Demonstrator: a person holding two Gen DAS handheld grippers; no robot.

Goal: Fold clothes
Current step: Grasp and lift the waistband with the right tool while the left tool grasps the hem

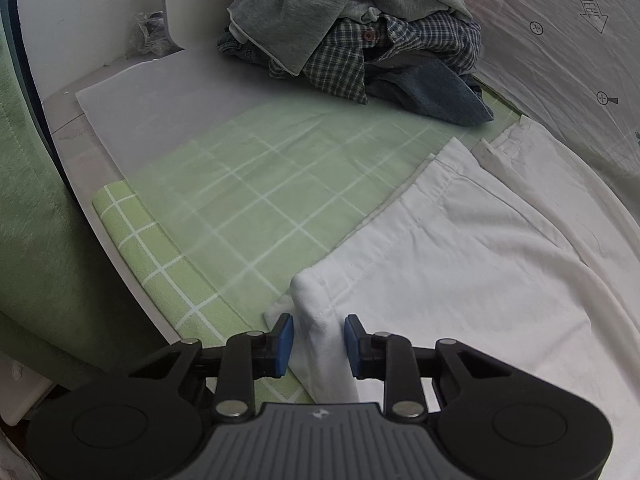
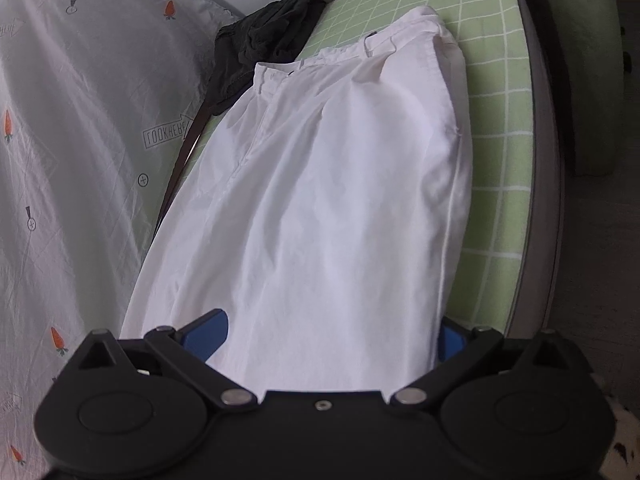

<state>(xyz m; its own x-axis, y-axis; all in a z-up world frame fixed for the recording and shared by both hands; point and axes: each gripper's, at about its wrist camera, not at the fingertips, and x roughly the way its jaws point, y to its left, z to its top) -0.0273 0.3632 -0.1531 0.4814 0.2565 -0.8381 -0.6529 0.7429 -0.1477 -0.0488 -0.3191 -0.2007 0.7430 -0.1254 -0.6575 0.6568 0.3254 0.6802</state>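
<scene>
1. White cotton, lightly creased: a pair of white trousers lies flat on the green checked cloth that covers the surface. In my right view they run from the bottom of the frame up to the waistband with its belt loops near the top centre.
2. In my left view the same trousers fill the lower right of the frame, and a hemmed corner of one leg stands up in a fold at bottom centre.
3. My left claw has its blue pads narrowed on either side of that raised fold; the cloth sits between them, touching the pads.
4. My right claw is spread wide at the bottom of its frame, one blue pad showing at each side with the trouser cloth draped across the gap; I cannot tell whether it grips anything.
5. A pile of clothes sits at the top centre of the left view: grey knit, a checked shirt, denim and something red.
6. A dark garment lies bunched beyond the waistband, upper centre of the right view.
7. A pale sheet printed with carrots fills the left of the right view.
</scene>
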